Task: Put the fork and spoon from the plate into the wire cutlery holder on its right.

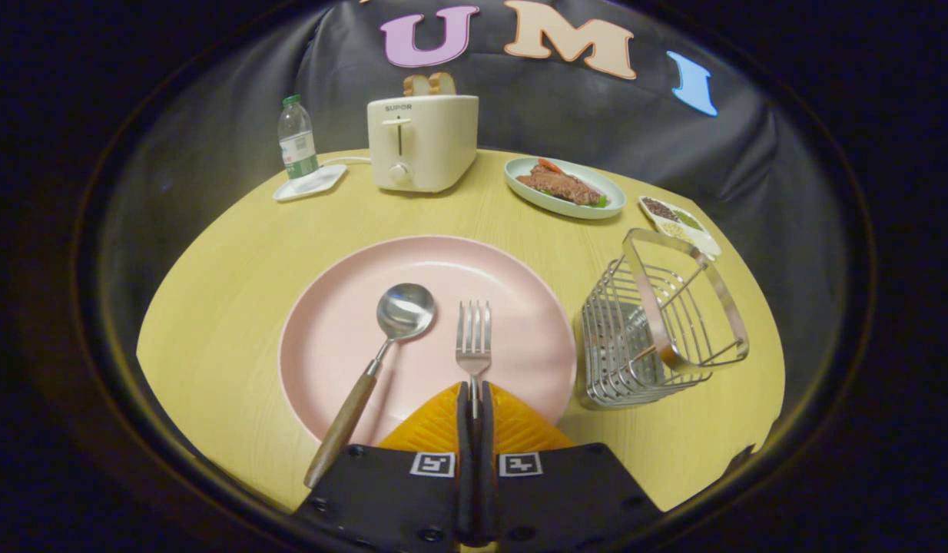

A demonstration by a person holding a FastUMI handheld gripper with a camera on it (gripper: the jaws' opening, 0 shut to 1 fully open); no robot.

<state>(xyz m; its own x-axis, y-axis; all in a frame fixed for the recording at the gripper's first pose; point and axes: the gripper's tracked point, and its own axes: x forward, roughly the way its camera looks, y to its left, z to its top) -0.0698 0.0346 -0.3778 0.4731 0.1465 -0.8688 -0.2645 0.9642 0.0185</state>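
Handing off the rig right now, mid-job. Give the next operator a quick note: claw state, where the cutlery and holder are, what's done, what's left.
Claw: shut on the silver metal fork's handle; fork lies on the round pink plate, tines pointing away.
Wooden-handled metal spoon: on the plate beside the fork, handle end over the near rim.
Wire cutlery holder: beside the plate on the yellow wooden table, nothing visible inside.
Done: fork gripped.
Left: carry the fork into the holder, then the spoon.

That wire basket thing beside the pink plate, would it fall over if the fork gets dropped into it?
Possibly. The wire cutlery holder is open thin wire, so it looks light and could slide or tip if knocked. Its base seems broad, which should help. The jaws are closed on the fork handle, so lowering gently seems safer than dropping.
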